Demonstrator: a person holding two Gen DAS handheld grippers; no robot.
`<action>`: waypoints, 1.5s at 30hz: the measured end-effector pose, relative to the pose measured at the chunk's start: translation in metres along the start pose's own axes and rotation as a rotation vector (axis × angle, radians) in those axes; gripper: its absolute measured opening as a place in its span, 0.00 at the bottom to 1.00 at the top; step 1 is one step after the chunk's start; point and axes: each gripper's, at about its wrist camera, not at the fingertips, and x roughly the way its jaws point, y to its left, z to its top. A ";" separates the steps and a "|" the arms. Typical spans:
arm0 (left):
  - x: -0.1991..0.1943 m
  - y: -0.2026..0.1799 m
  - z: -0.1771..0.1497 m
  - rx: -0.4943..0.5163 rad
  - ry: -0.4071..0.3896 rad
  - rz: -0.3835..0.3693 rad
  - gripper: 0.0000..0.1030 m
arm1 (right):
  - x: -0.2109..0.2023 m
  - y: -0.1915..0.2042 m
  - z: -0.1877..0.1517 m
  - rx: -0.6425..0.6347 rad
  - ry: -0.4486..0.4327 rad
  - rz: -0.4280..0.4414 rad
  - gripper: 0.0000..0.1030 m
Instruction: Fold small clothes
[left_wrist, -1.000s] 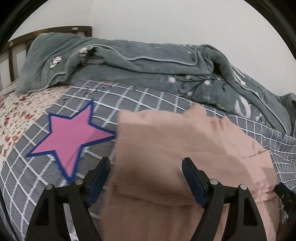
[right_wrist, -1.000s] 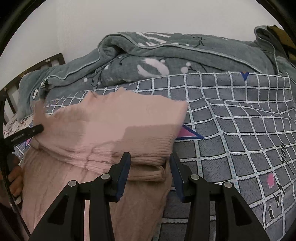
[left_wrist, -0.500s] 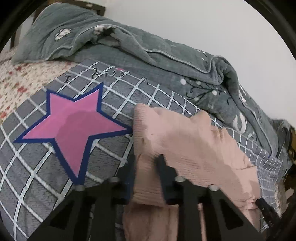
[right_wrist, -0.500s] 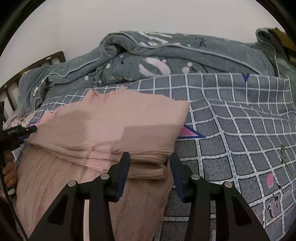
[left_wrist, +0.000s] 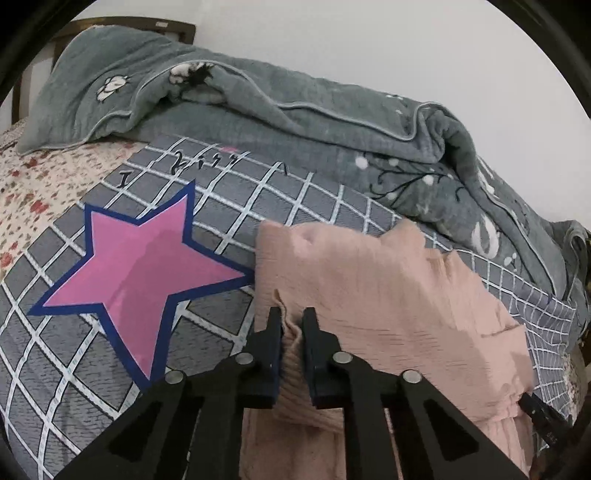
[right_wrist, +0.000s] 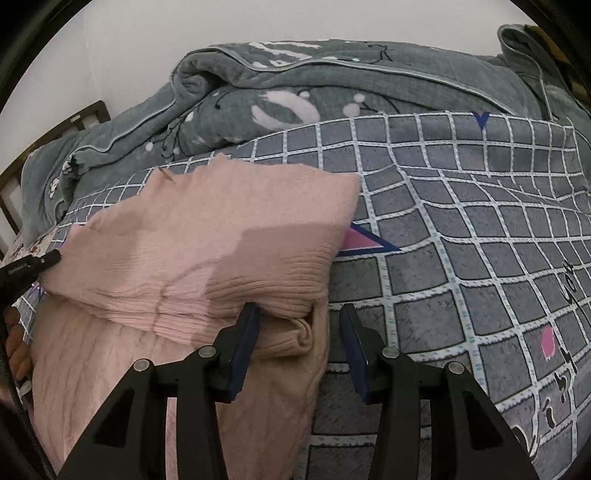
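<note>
left wrist view: your left gripper has just been closing; jaws pinch the ribbed hem of the pink knit sweater, near its left edge.
sweater: lies partly folded on the grey checked bedsheet, just right of the pink star print.
right wrist view: your right gripper is half open, jaws straddling the sweater's folded right corner; can't tell if the pads press it.
background: grey quilt bunched behind.

Pink sweater, grey checked sheet, pink star
</note>
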 end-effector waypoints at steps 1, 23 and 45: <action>0.000 0.000 0.000 -0.005 0.003 0.000 0.22 | 0.001 0.000 0.001 -0.002 0.002 0.001 0.43; -0.002 -0.024 -0.005 0.115 -0.026 0.026 0.14 | -0.009 -0.018 0.000 0.109 -0.051 -0.046 0.19; -0.008 -0.023 0.000 0.168 -0.018 -0.032 0.24 | -0.046 -0.014 0.002 0.077 -0.233 0.079 0.19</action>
